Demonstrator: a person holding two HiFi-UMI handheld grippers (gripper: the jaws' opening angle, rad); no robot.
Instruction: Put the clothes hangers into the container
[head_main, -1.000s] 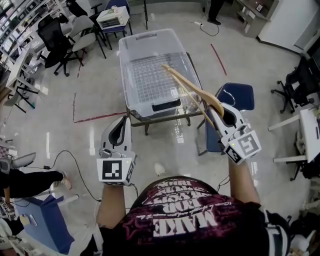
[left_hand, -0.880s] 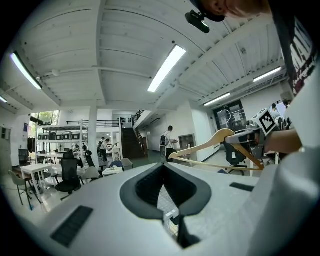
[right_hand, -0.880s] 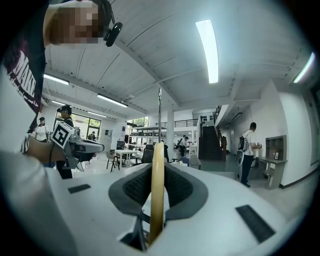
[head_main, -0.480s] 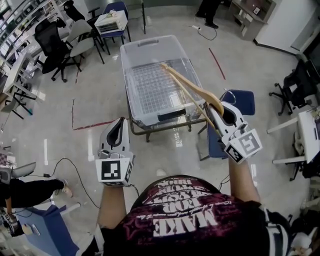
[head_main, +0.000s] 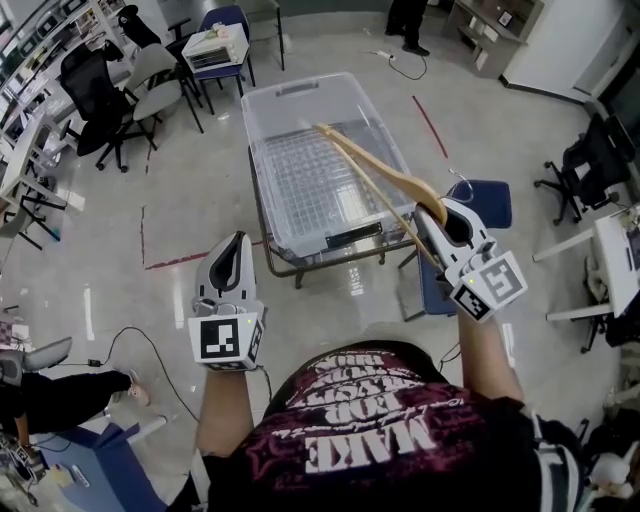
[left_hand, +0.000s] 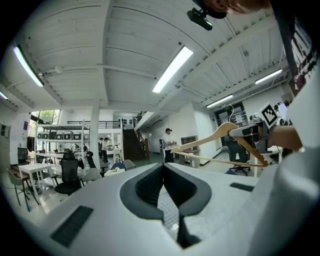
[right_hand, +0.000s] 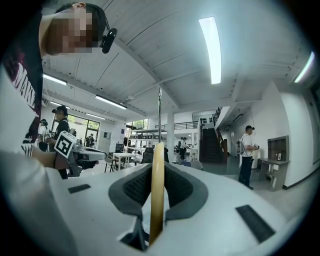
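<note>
A wooden clothes hanger sticks out from my right gripper, which is shut on its thick end; its far arm reaches over the clear plastic container on a metal-frame table. In the right gripper view the hanger stands edge-on between the pads, its metal hook pointing up. My left gripper hangs short of the container's near left corner, shut with nothing in it. The left gripper view shows its tips together, with the hanger off to the right.
A blue chair stands right of the table. Office chairs and desks fill the upper left, more chairs and a desk the right. A cable runs over the floor at lower left beside a blue stand.
The person has stepped forward, so both grippers and the hanger have come closer to the container. The grip on the hanger is unchanged.
</note>
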